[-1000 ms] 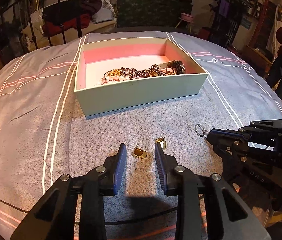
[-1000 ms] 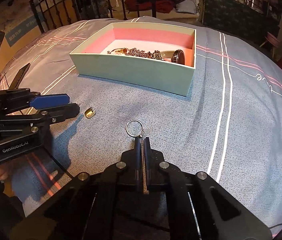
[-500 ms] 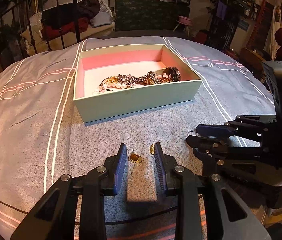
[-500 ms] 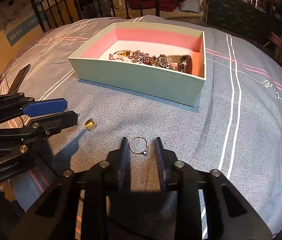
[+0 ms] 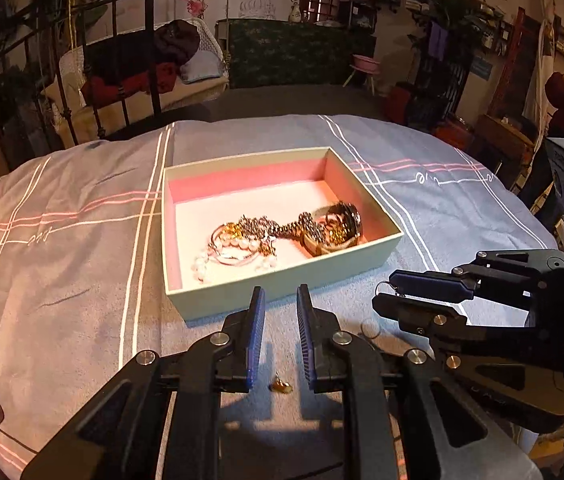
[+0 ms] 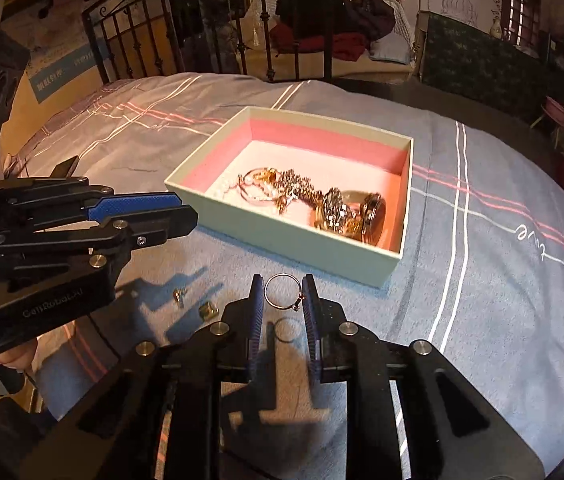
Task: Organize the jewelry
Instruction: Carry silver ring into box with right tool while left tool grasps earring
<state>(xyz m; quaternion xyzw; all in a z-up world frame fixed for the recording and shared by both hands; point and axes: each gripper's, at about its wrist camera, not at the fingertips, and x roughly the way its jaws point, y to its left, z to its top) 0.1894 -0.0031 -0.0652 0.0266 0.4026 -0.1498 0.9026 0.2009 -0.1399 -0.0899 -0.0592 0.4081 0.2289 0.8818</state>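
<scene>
Nearby, two earrings (image 6: pixel 194 302) beside the box (image 6: pixel 282 236).

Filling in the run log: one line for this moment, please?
left hand-held gripper: open, empty | right hand-held gripper: holds ring off bedspread | two earrings loose | box: jewelry inside

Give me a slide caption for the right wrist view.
Right gripper lifts a ring toward the jewelry box.

The box (image 5: pixel 282 280) is pale green outside, pink inside. The bedspread (image 5: pixel 62 240) is grey-blue with white and pink stripes. Gold earrings (image 6: pixel 208 310); black claws with blue pads (image 6: pixel 134 203).
</scene>
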